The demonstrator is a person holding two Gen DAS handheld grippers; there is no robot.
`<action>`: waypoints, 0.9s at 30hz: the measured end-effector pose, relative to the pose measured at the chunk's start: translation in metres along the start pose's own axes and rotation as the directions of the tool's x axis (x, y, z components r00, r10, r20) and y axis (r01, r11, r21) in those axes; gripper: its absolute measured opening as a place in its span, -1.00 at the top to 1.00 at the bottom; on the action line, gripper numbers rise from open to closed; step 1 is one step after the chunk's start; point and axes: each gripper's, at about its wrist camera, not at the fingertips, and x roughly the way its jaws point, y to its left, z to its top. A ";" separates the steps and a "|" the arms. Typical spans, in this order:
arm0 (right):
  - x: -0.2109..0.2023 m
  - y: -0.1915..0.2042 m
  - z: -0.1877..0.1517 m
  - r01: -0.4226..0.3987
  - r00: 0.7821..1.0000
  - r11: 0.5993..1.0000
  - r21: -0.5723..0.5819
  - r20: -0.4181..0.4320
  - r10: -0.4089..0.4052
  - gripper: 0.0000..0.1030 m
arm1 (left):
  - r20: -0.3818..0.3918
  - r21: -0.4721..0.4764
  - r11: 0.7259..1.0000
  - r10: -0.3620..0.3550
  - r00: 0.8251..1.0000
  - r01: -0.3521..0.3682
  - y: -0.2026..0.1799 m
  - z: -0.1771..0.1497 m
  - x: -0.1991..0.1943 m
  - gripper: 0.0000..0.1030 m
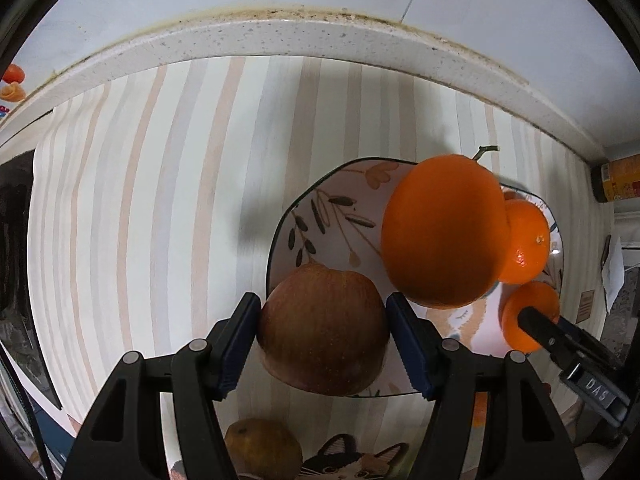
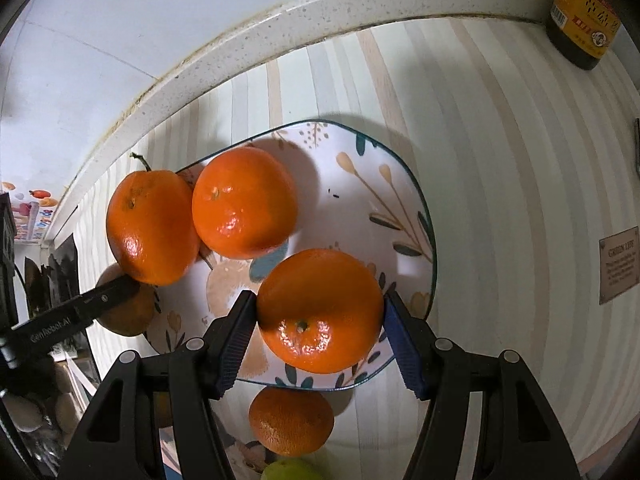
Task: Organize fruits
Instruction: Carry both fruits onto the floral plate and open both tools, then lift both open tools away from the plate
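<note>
Hovering over the plate (image 2: 404, 184), the left gripper (image 1: 322, 344) clamps an apple (image 1: 322, 328) at its left edge, the right gripper (image 2: 320, 330) an orange (image 2: 320, 310) near-right; dropping either could knock the crowded oranges (image 2: 244, 202) off the rim.

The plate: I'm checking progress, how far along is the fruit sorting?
Done: two oranges lie on the floral plate. In hand: left claw grips an apple, right claw an orange, both over the plate. Left: an orange sits below the plate.
</note>
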 end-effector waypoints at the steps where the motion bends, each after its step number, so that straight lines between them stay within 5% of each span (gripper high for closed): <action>1: 0.001 -0.001 0.003 -0.009 1.000 1.000 0.008 0.007 0.009 -0.31 | -0.006 0.004 1.000 0.006 1.000 -0.006 -0.001 0.000 0.000 -0.23; 8: -0.009 -0.006 0.009 -0.037 0.999 0.999 0.036 0.024 0.036 -0.66 | -0.016 -0.003 1.000 0.021 1.000 -0.021 -0.005 0.004 0.003 -0.24; 11: -0.016 -0.001 0.005 -0.010 1.000 1.000 0.020 0.028 0.009 -0.77 | 0.010 0.014 0.998 0.059 0.998 -0.059 -0.009 0.003 -0.004 -0.51; 13: -0.021 0.003 0.001 0.024 0.999 1.000 0.004 0.028 -0.024 -0.79 | 0.022 0.015 0.999 0.047 0.999 -0.048 -0.010 0.000 -0.012 -0.73; 19: -0.029 0.012 -0.018 0.150 0.988 0.988 -0.045 0.025 -0.149 -0.80 | 0.058 0.005 1.000 0.019 0.998 -0.020 -0.004 -0.013 -0.033 -0.73; 27: -0.060 0.038 -0.058 0.206 0.976 0.972 -0.117 0.090 -0.196 -0.81 | 0.114 0.023 0.999 0.020 0.993 -0.022 0.005 -0.052 -0.060 -0.73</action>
